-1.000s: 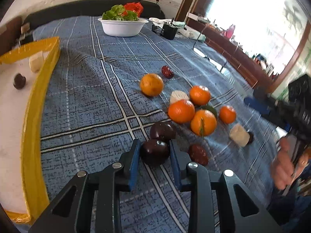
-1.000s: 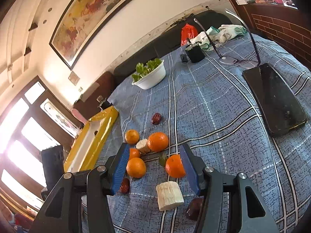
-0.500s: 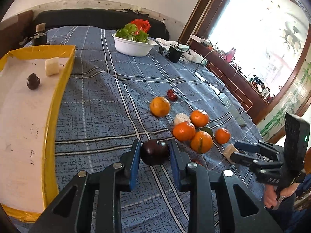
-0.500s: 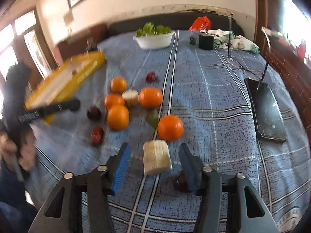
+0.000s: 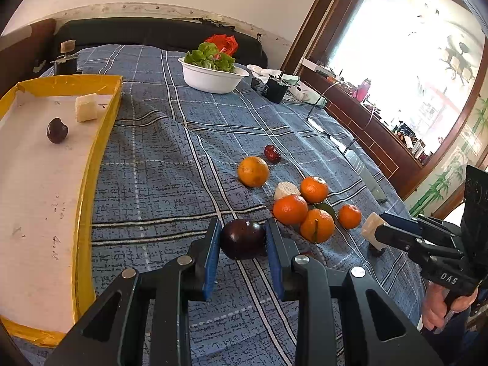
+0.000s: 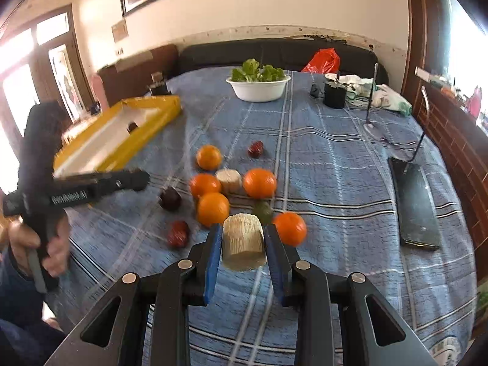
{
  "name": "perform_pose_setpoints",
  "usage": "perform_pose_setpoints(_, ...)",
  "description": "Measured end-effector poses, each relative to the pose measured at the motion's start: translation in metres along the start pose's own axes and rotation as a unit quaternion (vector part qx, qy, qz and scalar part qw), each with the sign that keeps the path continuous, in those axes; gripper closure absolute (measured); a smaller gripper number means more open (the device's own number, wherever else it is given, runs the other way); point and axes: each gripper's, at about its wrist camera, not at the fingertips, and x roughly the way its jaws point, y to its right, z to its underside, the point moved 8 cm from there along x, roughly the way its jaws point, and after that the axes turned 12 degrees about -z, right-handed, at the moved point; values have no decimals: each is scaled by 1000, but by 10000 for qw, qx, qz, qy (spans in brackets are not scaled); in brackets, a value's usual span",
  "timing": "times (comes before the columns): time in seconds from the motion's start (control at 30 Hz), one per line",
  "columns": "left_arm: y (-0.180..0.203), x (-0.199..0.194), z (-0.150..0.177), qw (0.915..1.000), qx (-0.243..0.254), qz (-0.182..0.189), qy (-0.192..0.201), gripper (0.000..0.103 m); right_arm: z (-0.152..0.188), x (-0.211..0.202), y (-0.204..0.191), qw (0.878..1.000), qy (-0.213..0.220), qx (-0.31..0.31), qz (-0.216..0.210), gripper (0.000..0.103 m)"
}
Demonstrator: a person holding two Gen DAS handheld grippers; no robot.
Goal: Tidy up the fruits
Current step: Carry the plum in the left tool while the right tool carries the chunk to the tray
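Observation:
My left gripper [image 5: 242,241] is shut on a dark purple plum [image 5: 242,239], held just above the blue checked cloth. To its left lies the yellow-rimmed tray [image 5: 100,158], holding another plum [image 5: 57,130] and a pale chunk [image 5: 86,108]. My right gripper [image 6: 242,241] has its jaws closing on a pale ribbed chunk [image 6: 242,239], with both pads against its sides. Beyond it lie several oranges [image 6: 259,183], a second pale chunk [image 6: 228,178], dark red fruits [image 6: 177,233] and a plum [image 6: 170,198]. The left wrist view shows the right gripper [image 5: 378,228] at the far right, chunk at its tip.
A white bowl of lettuce [image 6: 257,90] stands at the back, with a black cup [image 6: 335,94] and crumpled cloths to its right. A dark phone [image 6: 416,210] on a stand lies at the right edge. A person's hand [image 5: 439,308] grips the right handle.
My right gripper swung over the pale chunk, rolled level and closed in on it. The left gripper kept its plum and turned a little, bringing more of the tray into view.

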Motion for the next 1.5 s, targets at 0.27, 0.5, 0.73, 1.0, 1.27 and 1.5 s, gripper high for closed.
perform_pose_setpoints(0.27, -4, -4, 1, 9999, -85, -68, 30, 75, -10, 27, -25, 9984, -138, 341, -432, 71)
perform_pose_setpoints(0.5, -19, -25, -3, 9995, -301, -22, 102, 75, -26, 38, -51, 9969, -236, 343, -673, 71)
perform_pose_setpoints(0.73, -60, -59, -20, 9969, -649, -283, 334, 75, -53, 49, -90, 9945, -308, 83, -994, 71)
perform_pose_setpoints(1.0, -113, -91, -41, 9929, -811, -773, 395, 75, -86, 68, -151, 9892, -434, -281, -1372, 71)
perform_pose_setpoints(1.27, -171, -100, -79, 9890, -782, -1257, 82, 75, -125, 98, -179, 9875, -589, -312, -1426, 71)
perform_pose_setpoints(1.5, -216, -56, -102, 9836, -1038, -1403, -453, 75, -152, 155, -177, 9893, -871, -42, -1171, 71)
